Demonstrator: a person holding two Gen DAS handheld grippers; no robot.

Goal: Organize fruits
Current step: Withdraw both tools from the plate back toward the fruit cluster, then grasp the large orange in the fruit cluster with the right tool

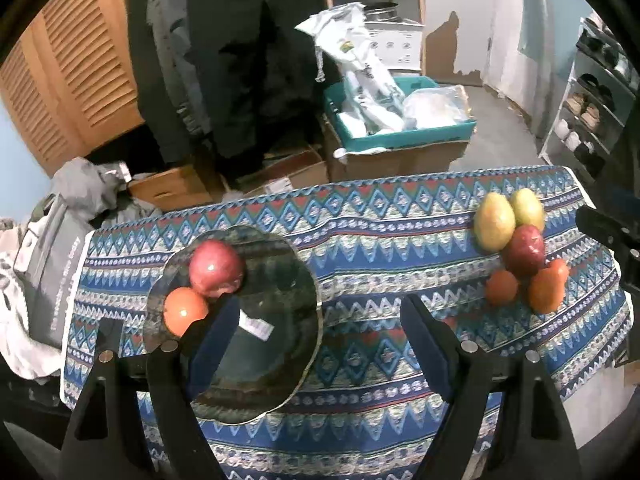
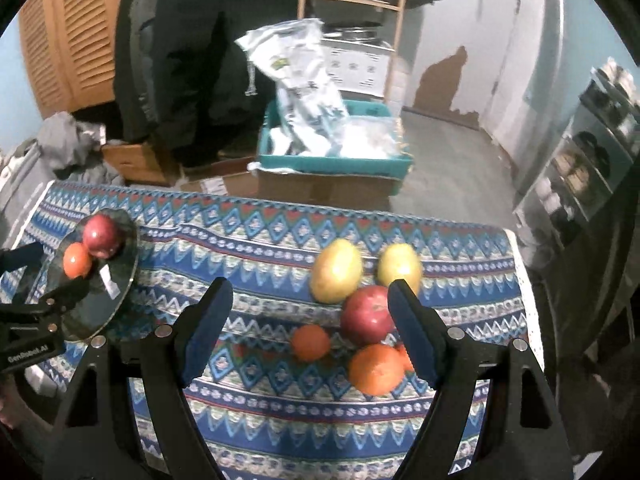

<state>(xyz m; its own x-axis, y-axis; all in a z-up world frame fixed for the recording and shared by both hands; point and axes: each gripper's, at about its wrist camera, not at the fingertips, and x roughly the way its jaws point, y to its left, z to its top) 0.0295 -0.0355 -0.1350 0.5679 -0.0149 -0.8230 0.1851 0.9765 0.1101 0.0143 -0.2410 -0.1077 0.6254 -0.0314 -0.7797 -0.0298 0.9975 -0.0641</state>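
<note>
Patterned cloth [image 2: 280, 240] covered the desk. Both grippers' jaws stood wide, holding nothing: glass plate [image 1: 280, 360] behind the left's, loose fruit [image 2: 366, 314] behind the right's.

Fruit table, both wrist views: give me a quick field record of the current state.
surface: patterned cloth
plate: dark glass plate, left side
on plate: red apple, orange
loose pile, right side: two yellow-green mangoes, red apple, at least three orange fruits
left gripper: open, empty
right gripper: open, empty
</note>
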